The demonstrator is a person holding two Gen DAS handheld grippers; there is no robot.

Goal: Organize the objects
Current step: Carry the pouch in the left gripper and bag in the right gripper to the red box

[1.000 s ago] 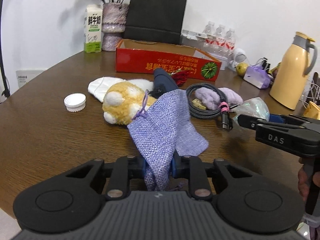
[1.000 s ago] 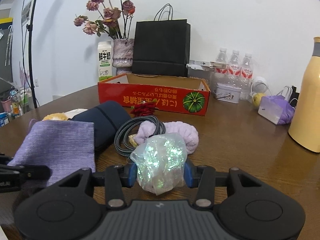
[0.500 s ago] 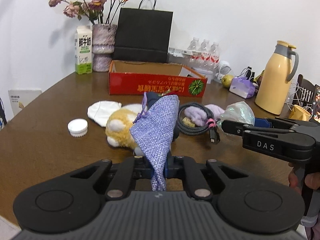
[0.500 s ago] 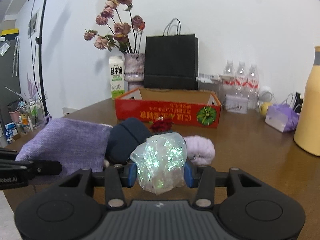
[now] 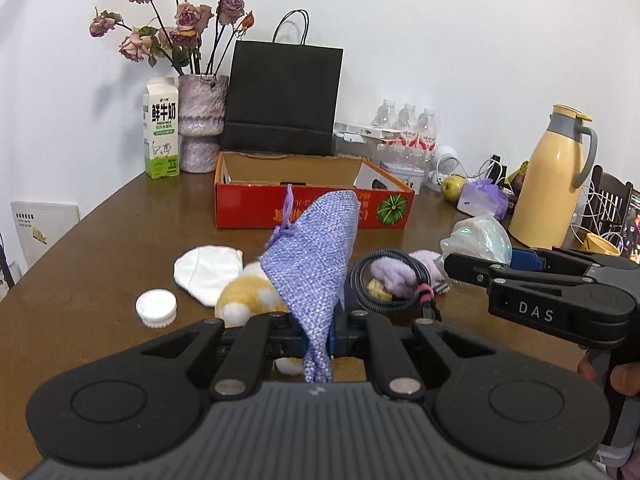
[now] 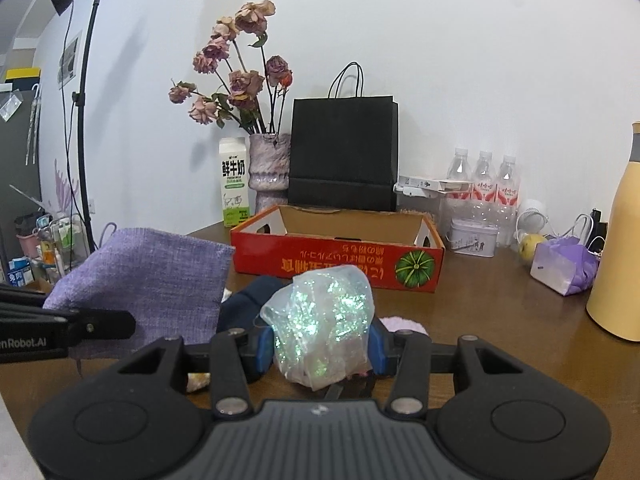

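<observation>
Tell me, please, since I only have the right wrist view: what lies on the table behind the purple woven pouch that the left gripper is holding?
Observer: A yellow-and-white plush toy lies there, hidden from your view.
Operator: Is anything else beside it?
Observer: Yes, a white ribbed bottle cap sits alone on the brown wooden table.
Operator: Does the left gripper grip the purple woven pouch firmly?
Observer: Its jaws are shut on the pouch's lower corner.

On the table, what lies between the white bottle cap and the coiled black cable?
In the left wrist view, a yellow-and-white plush toy lies between the white bottle cap and the coiled black braided cable, with the held purple woven pouch in front.
</observation>
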